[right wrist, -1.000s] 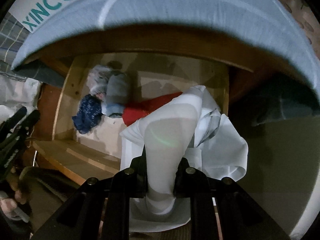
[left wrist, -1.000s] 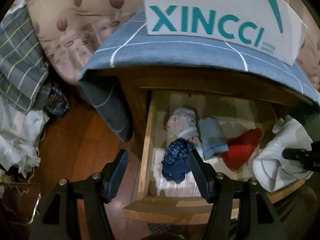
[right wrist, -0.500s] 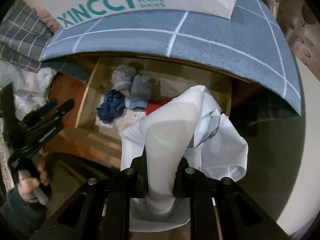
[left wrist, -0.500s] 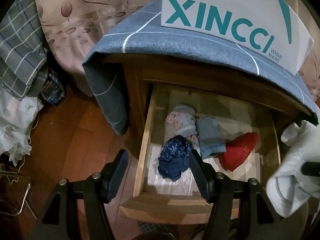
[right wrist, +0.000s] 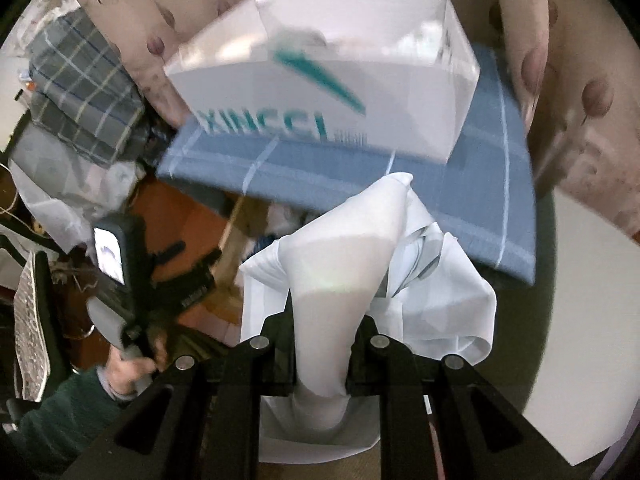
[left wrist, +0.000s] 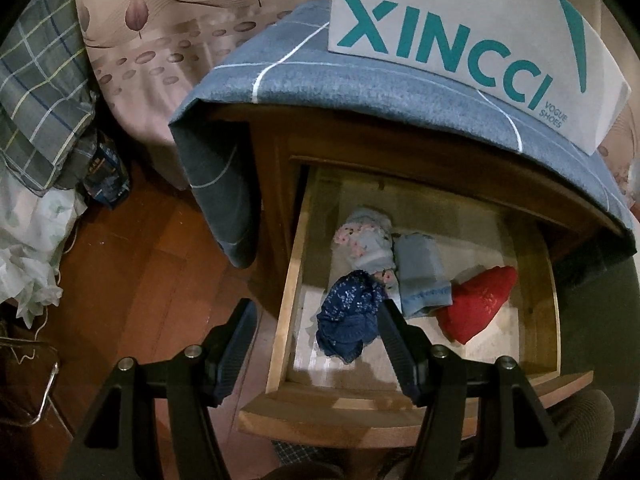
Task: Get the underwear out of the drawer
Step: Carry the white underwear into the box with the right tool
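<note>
On the far left of the left wrist view a grey plaid cloth (left wrist: 38,92) lies heaped above crumpled white plastic bags (left wrist: 30,248) on the red-brown wooden floor (left wrist: 132,272). Behind them hangs a pink bedspread printed with brown leaves (left wrist: 160,52). Right of it stands a wooden nightstand (left wrist: 276,184) draped in a blue-grey checked cloth (left wrist: 360,92), with a white shoe box lettered in teal (left wrist: 460,36) on top.

The nightstand's pale wooden drawer (left wrist: 288,316) is pulled out. Along its left side lie a dark blue speckled pair of underwear (left wrist: 348,316) near the front edge and a light floral pair (left wrist: 366,242) behind it. Just beside these sits a folded pale blue pair (left wrist: 422,276), and a red pair (left wrist: 478,304) lies toward the right side. The right front corner of the drawer floor is bare.

The left gripper (left wrist: 316,344) hangs over the drawer's left front corner with its black jaws apart and nothing between them; the left finger is over the floor, the right one over the drawer.

In the blurred right wrist view, a hand in a green sleeve (right wrist: 132,364) holds the left tool at the left. The right gripper (right wrist: 320,356) is clamped on a white silky pair of underwear (right wrist: 348,264), which is outside the drawer, in front of the checked cloth and below the shoe box, its loose folds spilling to the right of the jaws.
</note>
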`<state>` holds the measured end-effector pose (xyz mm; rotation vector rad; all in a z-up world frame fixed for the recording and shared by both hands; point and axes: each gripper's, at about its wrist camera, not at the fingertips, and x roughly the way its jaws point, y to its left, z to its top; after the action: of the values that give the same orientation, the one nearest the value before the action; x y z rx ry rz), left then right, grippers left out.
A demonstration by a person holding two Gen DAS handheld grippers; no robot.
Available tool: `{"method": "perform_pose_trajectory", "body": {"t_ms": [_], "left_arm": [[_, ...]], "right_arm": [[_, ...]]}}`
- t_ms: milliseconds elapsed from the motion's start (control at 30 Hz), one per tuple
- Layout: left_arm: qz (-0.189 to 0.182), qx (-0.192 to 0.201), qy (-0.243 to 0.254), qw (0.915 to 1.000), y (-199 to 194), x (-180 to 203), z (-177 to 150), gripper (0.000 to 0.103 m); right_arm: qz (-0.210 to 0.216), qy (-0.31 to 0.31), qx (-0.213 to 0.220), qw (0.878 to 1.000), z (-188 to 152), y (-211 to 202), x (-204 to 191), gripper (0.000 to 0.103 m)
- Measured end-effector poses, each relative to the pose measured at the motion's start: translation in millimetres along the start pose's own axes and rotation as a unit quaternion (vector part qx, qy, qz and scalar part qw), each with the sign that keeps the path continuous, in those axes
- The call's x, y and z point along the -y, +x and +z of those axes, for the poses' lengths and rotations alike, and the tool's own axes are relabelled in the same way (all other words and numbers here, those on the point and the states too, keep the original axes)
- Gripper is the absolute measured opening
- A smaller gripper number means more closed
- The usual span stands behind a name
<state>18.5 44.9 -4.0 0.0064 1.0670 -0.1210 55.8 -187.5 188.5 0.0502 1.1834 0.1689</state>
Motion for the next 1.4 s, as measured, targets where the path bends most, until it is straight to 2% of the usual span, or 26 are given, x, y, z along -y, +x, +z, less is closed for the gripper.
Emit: {"method": "perform_pose_trajectory", "body": {"t_ms": [267,433,600,933,1400], "left_arm": [[0.000,0.001,-0.004,1.0000,-1,-2,1,0.064],[0.001,0.000,-0.001,1.0000,0,-1,0,0.064],[0.000,0.003,-0.005,1.0000,0,-2,0,0.064],[0.000,-0.001,-0.006,1.0000,1,-4,0,0.064],[0.005,-0.009,-0.004,0.9999,5,-4,0,0.064]], "right_arm": [[-0.014,-0.005,0.080,0.997,50,-62,0,0.015],[-0.021,-0.005,0.119,0.993,84,-84,-5,0.015],[-0.031,-0.001,0.143,0.989,116,-88,-5,0.015],[-0.025,0.038,0.164,0.985,180,-54,10,0.015],[-0.032,0.074,0.119,0.990,224,53,38,0.018]]}}
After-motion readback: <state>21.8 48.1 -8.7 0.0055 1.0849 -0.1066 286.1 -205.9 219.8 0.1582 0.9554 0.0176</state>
